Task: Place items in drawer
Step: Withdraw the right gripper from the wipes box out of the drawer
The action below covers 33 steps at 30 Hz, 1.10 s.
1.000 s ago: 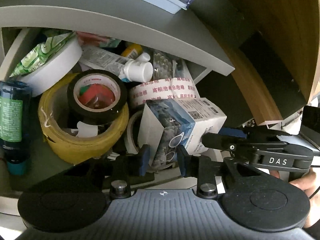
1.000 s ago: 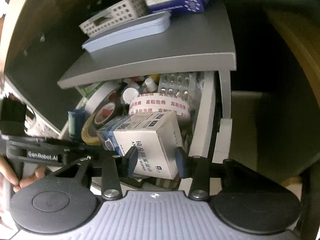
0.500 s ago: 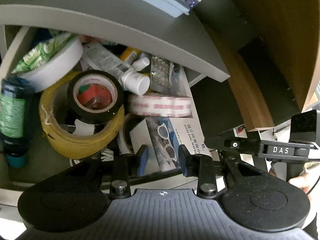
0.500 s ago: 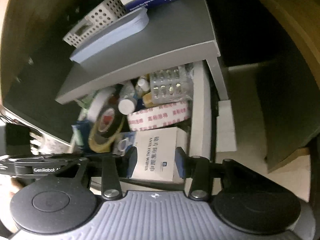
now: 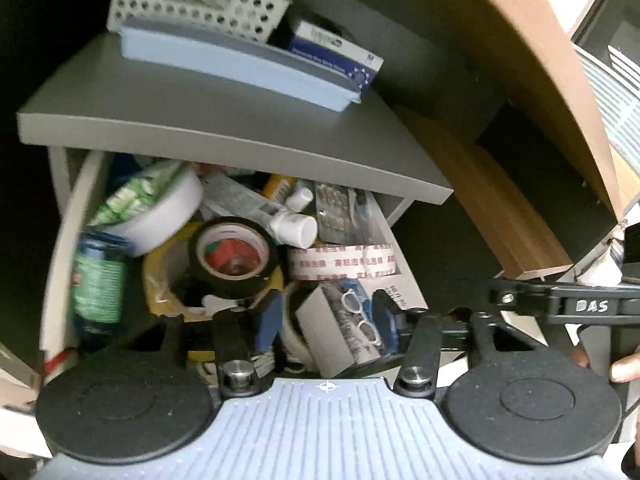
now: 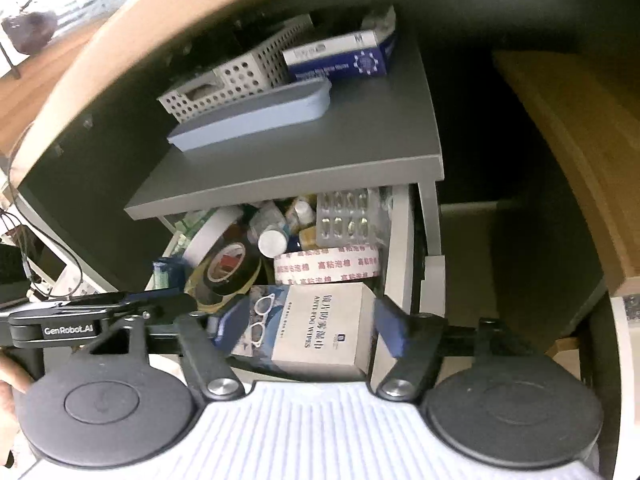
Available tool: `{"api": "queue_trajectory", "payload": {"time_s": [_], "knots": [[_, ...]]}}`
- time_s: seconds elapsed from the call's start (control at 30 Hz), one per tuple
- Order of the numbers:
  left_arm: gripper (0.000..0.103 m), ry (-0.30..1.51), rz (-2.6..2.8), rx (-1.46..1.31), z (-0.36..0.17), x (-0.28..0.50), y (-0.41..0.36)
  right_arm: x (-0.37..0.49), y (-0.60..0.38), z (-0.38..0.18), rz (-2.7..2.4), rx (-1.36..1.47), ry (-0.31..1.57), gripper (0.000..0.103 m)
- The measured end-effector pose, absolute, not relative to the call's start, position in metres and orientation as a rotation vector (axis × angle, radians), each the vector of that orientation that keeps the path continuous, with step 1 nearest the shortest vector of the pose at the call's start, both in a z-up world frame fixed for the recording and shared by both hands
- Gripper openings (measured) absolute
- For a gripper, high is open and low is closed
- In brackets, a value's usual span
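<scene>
A white box of anti-fog wipes (image 6: 320, 328) with glasses printed on it lies in the front right corner of the open drawer (image 6: 396, 248); it also shows in the left wrist view (image 5: 344, 328). My right gripper (image 6: 310, 326) is open above the box, fingers apart on either side, not touching it. My left gripper (image 5: 326, 320) is open too, just above the drawer's front. The drawer is crowded with tape rolls, bottles and blister packs.
A black tape roll (image 5: 232, 256) sits on a yellow roll (image 5: 160, 280); a printed foam tape roll (image 6: 326, 268) lies behind the box. A grey cabinet top (image 5: 224, 120) overhangs the drawer, holding a perforated basket (image 6: 240, 76), a blue case (image 6: 256, 116) and a glove box (image 6: 340, 60).
The wipes box went from tilted up between the grippers to lying flat in the drawer. Both grippers have opened and pulled back and up.
</scene>
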<state>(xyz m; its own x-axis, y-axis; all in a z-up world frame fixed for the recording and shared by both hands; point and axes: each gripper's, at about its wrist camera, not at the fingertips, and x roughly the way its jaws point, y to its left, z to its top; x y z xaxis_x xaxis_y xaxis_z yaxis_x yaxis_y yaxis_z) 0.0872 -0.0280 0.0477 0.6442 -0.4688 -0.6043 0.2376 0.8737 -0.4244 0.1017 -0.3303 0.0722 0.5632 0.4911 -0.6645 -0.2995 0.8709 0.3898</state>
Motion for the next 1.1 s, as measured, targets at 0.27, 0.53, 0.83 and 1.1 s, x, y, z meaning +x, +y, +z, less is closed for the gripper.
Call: {"api": "queue_trajectory", "payload": {"time_s": [0.27,0.53,0.83,1.1], "knots": [[0.075,0.679,-0.362,-0.256,0.061,0.052,-0.016,0.07,-0.319,0.081,0.475,0.239,0.799,0.092],[0.088,0.655,-0.324,-0.228,0.053,0.022,-0.007,0.037,-0.3,0.075,0.439,0.133,0.725,0.098],[0.103,0.628,-0.177,-0.228,0.042,0.004,0.005,0.01,-0.302,0.062,0.36,0.187,0.667,0.102],[0.103,0.663,-0.176,-0.16,0.026,-0.004,-0.003,-0.001,-0.295,0.041,0.352,0.219,0.703,0.102]]}}
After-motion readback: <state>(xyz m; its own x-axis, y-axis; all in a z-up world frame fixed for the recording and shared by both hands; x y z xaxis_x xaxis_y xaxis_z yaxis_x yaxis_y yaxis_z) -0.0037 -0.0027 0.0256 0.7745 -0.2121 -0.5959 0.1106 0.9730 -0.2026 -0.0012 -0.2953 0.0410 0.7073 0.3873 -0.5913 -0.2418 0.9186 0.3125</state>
